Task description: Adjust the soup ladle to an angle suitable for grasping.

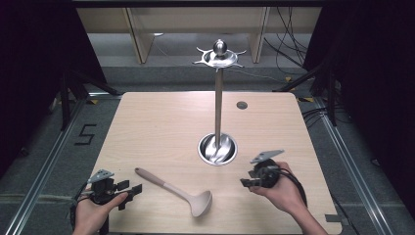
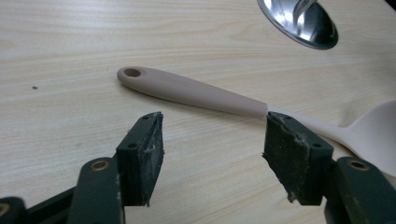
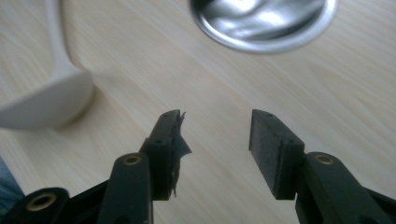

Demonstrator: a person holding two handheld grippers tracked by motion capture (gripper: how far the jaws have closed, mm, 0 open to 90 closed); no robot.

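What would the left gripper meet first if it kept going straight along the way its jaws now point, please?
Probably the ladle: its handle lies across the table just ahead of the open left gripper, in the gap between its jaws. Depth is unclear, so the jaws might graze the tabletop first.

We hold two black grippers: left gripper [image 1: 128, 192], right gripper [image 1: 246, 182], each with a grey three-cornered plate, brass-coloured screws, frayed black pads [image 2: 150, 154], trailing black cable.

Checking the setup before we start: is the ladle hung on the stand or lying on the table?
Lying flat on the table: the ladle rests near the stand's base, untouched.
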